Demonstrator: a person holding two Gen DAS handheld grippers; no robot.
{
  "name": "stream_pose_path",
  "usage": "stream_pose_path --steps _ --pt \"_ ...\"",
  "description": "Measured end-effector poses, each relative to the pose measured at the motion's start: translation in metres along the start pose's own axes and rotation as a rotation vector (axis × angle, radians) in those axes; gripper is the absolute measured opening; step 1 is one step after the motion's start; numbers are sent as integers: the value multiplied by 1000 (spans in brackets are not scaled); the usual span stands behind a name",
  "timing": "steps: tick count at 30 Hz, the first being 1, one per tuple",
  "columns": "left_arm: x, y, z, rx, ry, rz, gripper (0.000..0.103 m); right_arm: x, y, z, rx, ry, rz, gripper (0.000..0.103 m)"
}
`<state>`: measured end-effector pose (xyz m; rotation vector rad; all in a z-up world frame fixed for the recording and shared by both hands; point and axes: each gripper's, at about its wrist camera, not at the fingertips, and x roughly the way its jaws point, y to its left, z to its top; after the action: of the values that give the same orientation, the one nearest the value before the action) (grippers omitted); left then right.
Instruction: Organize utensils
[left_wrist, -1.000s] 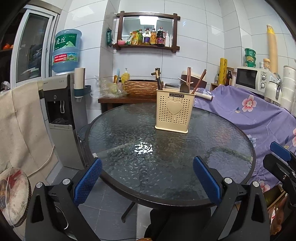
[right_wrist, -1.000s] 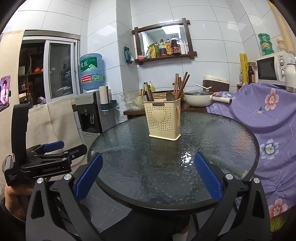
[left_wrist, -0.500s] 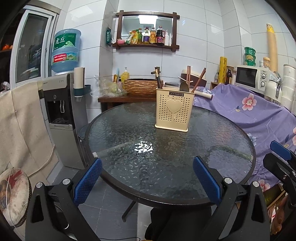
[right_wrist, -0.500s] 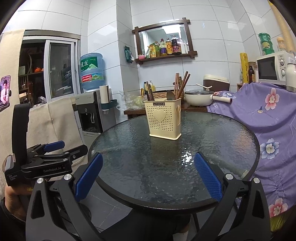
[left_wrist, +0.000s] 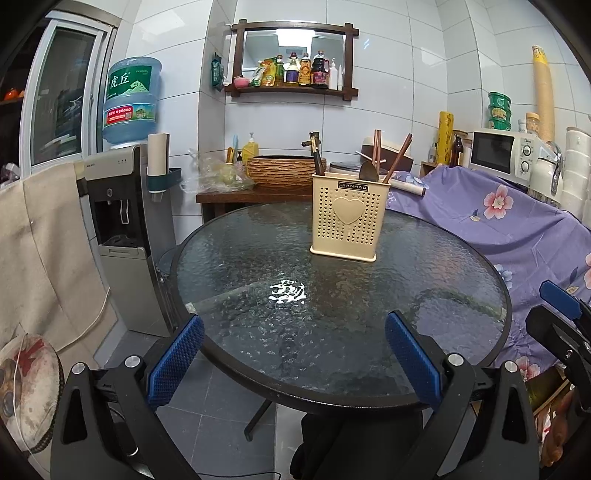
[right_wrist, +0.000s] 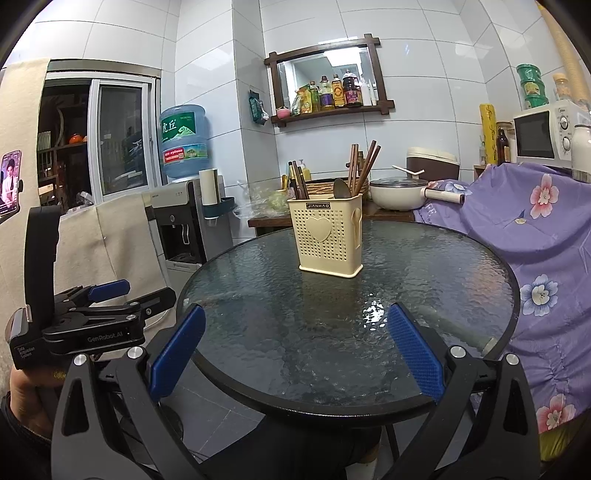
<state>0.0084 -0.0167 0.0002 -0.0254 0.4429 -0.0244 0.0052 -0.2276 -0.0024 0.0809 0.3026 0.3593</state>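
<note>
A cream perforated utensil holder (left_wrist: 349, 218) (right_wrist: 328, 236) with a heart on its front stands upright on the far part of the round glass table (left_wrist: 258, 354) (right_wrist: 461, 266). Brown chopsticks (left_wrist: 397, 157) (right_wrist: 364, 164) and a spoon (left_wrist: 366, 171) (right_wrist: 341, 189) stick out of its top. My left gripper (left_wrist: 295, 360) hangs open at the table's near edge, with nothing between its blue pads. My right gripper (right_wrist: 295, 349) is open too, at the near edge, also empty. The left gripper (right_wrist: 110, 306) shows at the left of the right wrist view, held by a hand.
A water dispenser (left_wrist: 122, 206) stands left of the table. A purple floral cloth (left_wrist: 517, 221) covers furniture on the right, with a microwave (left_wrist: 498, 153) above it. Behind the table are a wooden side table (left_wrist: 255, 195), a woven basket (left_wrist: 284, 171) and a white pot (right_wrist: 397, 194).
</note>
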Motion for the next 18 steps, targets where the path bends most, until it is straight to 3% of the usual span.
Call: stream_pose_path --steps 18 --pt "1 1 -2 -2 -4 1 97 0 2 0 3 6 4 97"
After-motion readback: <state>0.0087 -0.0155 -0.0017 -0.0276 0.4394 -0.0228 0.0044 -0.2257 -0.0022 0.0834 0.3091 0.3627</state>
